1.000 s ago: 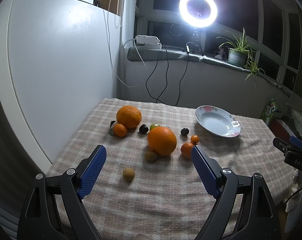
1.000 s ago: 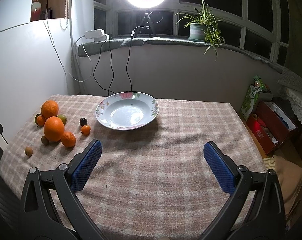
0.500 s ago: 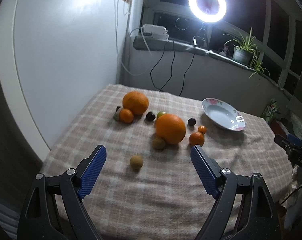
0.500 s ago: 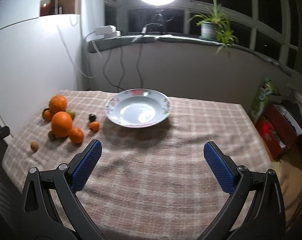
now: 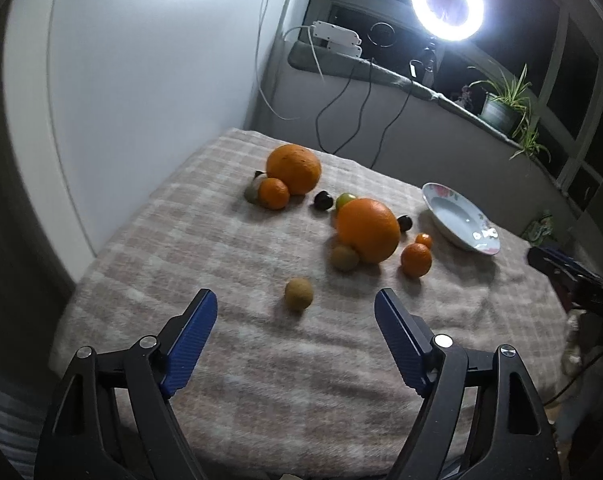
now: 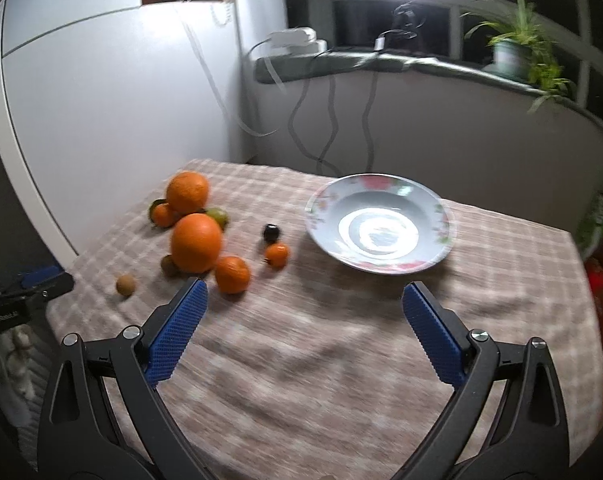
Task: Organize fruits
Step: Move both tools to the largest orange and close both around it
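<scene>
Checked-cloth table point(image 5: 229, 248) with loose oranges point(image 5: 367, 230), small fruits point(image 5: 298, 294) and floral plate point(image 6: 381, 228).

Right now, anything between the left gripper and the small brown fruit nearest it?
Nothing: in the left wrist view only bare checked cloth lies between the left gripper, whose jaws are closing with nothing between them, and the small brown fruit.

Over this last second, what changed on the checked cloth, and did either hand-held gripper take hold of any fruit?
Both moved closer to the fruit. The left hand-held gripper now lines up with the small round brown fruit, jaws closing, nothing gripped. The right hand-held gripper swung toward the fruit pile, open and empty. Fruit and white floral-rimmed plate stayed put.
</scene>
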Demonstrator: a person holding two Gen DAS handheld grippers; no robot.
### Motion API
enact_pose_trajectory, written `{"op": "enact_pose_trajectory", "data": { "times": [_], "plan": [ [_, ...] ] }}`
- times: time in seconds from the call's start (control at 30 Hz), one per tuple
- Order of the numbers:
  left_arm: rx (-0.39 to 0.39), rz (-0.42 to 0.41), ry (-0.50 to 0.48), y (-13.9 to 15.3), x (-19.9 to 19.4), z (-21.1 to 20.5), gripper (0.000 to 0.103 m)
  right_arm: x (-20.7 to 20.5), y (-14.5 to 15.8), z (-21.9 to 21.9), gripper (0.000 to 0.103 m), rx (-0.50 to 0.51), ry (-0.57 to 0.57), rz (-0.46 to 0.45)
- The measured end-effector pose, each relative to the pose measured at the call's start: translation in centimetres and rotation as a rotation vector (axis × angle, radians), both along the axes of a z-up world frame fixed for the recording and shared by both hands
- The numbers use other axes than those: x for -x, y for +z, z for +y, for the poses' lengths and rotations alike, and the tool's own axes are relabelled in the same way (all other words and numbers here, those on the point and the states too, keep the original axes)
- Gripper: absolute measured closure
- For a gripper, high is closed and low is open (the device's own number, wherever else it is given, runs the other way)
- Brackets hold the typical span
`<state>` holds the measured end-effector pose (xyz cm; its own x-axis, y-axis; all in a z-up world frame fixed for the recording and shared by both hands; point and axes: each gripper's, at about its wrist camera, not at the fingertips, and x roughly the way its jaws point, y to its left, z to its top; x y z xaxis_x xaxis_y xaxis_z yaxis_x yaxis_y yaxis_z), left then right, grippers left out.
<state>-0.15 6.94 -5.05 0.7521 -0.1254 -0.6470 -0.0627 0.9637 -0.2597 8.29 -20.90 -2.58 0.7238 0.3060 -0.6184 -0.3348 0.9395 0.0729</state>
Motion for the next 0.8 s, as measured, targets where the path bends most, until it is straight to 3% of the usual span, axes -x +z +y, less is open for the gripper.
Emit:
{"op": "enact_pose_trajectory", "data": {
  "times": [0.47,0.63,0.8],
  "plan": [
    [0.087,0.022,-0.171,-0.8,-5.9,-3.3,0.025,-8.9,-1.0,7.2,0.003,-0.089,0.22,0.232],
    [0.136,0.039,-0.203,-1.2,-8.6,-3.8,0.025,-12.1,-2.6,9.2,0.003,-0.151,0.287,0.381],
    [0.14,0.051,-0.222,-1.5,-10.3,-4.4,0.03,-14.2,-4.3,10.1,0.024,-0.196,0.321,0.501]
  ]
}}
